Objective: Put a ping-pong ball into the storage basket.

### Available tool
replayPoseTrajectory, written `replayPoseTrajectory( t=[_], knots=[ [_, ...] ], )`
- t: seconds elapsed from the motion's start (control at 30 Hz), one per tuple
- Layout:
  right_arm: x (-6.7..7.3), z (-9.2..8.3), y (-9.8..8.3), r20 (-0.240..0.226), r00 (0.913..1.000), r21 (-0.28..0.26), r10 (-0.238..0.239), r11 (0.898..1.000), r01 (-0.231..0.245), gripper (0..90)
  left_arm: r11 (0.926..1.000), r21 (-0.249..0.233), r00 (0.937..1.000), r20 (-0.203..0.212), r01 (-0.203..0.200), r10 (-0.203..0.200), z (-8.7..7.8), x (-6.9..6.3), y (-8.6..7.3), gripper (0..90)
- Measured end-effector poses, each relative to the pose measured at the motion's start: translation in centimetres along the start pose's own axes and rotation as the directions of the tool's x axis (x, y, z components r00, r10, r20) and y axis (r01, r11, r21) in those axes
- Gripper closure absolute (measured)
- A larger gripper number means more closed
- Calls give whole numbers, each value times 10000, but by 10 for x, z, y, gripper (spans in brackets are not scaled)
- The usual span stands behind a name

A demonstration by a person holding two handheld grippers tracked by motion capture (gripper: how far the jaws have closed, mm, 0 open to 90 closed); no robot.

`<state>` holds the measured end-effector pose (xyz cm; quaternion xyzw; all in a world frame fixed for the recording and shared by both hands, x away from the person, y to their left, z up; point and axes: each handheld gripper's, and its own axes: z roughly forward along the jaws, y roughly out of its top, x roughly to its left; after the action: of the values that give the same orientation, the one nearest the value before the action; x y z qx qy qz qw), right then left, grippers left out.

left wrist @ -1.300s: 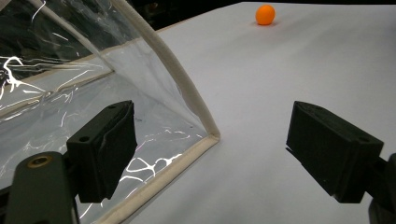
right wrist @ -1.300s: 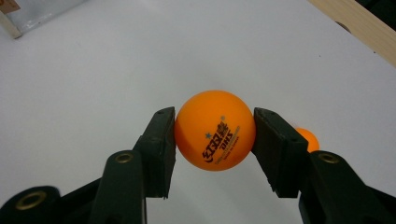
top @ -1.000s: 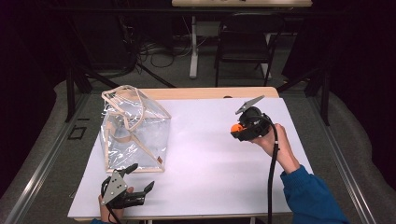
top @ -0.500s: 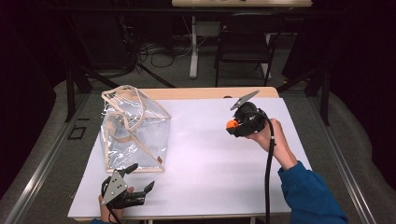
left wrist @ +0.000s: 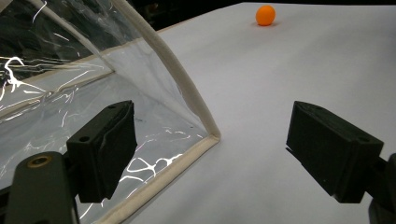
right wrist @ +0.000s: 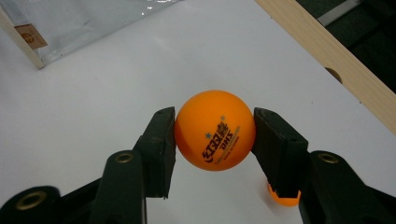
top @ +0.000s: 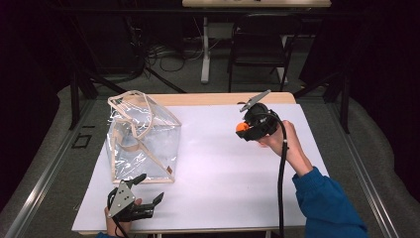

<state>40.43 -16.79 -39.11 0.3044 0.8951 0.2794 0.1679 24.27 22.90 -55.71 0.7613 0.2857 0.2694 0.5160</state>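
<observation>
My right gripper [right wrist: 214, 115] is shut on an orange table-tennis ball [right wrist: 215, 133] with printed marks, held above the white tabletop [top: 218, 168]. In the high view this right gripper [top: 243, 128] hangs right of centre, with the hand behind it. A second orange ball [right wrist: 286, 199] lies on the table under the right jaw, and the same ball [left wrist: 265, 15] is far off in the left gripper view. A clear plastic bag [top: 141, 139] with beige trim stands at the left. My left gripper [top: 148, 189] rests open by the bag's near corner [left wrist: 210, 135], nothing between its jaws.
The table's bare wooden back edge [right wrist: 327, 51] has a small hole [right wrist: 332, 73] in it. A black chair [top: 260, 47] and a white table leg [top: 204, 49] stand on the floor beyond. The right gripper's black cable [top: 281, 178] trails toward the near edge.
The right gripper has lifted the orange ball and drifted a little left in the high view. The left gripper and the bag have stayed put.
</observation>
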Motion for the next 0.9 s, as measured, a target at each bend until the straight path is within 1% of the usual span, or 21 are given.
replayPoseTrajectory(
  t=[0.2, 0.3, 0.7, 0.83, 0.9],
  knots=[
    [3, 2, 9, -4, 9999, -137, -136, 9998, 136, 506, 10000, 5, 10000, 27, -3, 3, 0, 0, 0, 159],
    [4, 3, 12, -19, 9998, -189, -186, 9996, 186, 506, 10000, 30, 10000, 24, -80, 80, 0, 0, 0, 158],
    [10, 8, 31, -147, 9988, -209, -461, 9987, 458, 506, 10000, 31, 10000, 54, -45, 45, 0, 0, 0, 158],
    [12, 10, 37, -200, 9985, -293, -515, 9983, 509, 505, 9999, -10, 9999, 38, -110, 110, 0, 0, 0, 158],
    [14, 11, 39, -205, 9981, -331, -579, 9978, 572, 506, 10000, -9, 10000, 49, -69, 69, 0, -1, 0, 158]
  ],
)
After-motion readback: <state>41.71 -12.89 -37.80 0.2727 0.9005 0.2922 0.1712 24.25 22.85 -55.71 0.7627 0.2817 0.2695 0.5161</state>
